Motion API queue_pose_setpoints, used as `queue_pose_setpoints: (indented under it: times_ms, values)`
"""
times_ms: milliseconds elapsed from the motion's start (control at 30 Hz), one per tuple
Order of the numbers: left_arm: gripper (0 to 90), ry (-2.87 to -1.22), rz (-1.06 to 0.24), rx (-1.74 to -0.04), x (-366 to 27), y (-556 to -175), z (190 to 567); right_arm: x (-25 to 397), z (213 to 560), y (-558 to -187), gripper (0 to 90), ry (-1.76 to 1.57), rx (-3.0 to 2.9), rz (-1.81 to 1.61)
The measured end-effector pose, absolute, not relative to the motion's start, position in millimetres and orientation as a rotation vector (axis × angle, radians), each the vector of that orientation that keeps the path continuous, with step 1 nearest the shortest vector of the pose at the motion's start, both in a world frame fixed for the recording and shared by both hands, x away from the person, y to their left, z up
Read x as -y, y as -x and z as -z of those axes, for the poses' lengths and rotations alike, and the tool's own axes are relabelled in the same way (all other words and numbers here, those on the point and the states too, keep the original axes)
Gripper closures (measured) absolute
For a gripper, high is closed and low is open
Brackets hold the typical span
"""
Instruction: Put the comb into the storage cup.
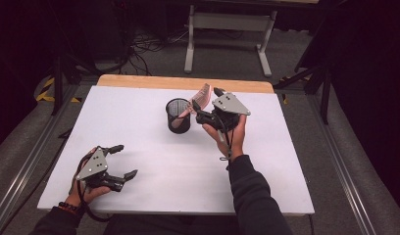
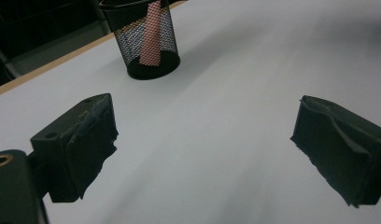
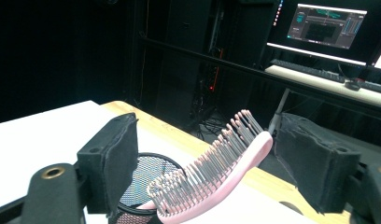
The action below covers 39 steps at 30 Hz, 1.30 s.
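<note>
Since the pink brush (image 1: 200,97) already stands handle-down in the black mesh cup (image 1: 178,115), I judge the placing step nearly finished and the let-go and pull-back to be what is in hand. In the high view, my right tool (image 1: 200,111) sits beside the cup's right rim, toward the far edge of the white surface (image 1: 154,161), with the brush head leaning out toward that far edge; my left tool (image 1: 123,160) rests released near the near-left corner, well apart from the cup. Wide bare surface lies between the two and along the near and right edges, so I have room to draw back toward myself. In the left gripper view, the jaws stand wide with nothing between them, and the cup (image 2: 145,37) shows ahead with the pink handle (image 2: 152,32) upright inside the mesh, near the wooden far edge. In the right gripper view, my jaws are spread on either side of the brush (image 3: 212,177); the bristled head tilts up toward one pad, and I cannot tell whether it touches it. The next move, as I judge it, calls for backing straight away without brushing the head, since the cup is light and a nudge could tip it toward the far edge.
</note>
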<state>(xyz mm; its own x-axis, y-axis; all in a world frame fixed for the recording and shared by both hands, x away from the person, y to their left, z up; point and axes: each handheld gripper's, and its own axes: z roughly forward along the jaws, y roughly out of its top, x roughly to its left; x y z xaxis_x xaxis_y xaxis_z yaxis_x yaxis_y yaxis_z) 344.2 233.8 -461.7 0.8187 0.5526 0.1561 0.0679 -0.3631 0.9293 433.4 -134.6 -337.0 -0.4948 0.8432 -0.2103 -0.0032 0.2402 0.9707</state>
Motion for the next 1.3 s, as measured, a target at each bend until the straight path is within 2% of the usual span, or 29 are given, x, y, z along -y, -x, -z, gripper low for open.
queue_pose_setpoints:
  times_ms: [567,1300]
  values:
    - [7.1,-1.890,-0.539,-0.470,-233.9,-345.1,462.1,144.3,326.3,-419.6,16.2,-0.755,-1.750,-1.294]
    - [6.9,-1.898,-0.542,-0.473,-233.3,-346.1,462.2,147.3,317.1,-387.6,16.2,-0.647,-1.802,-1.302]
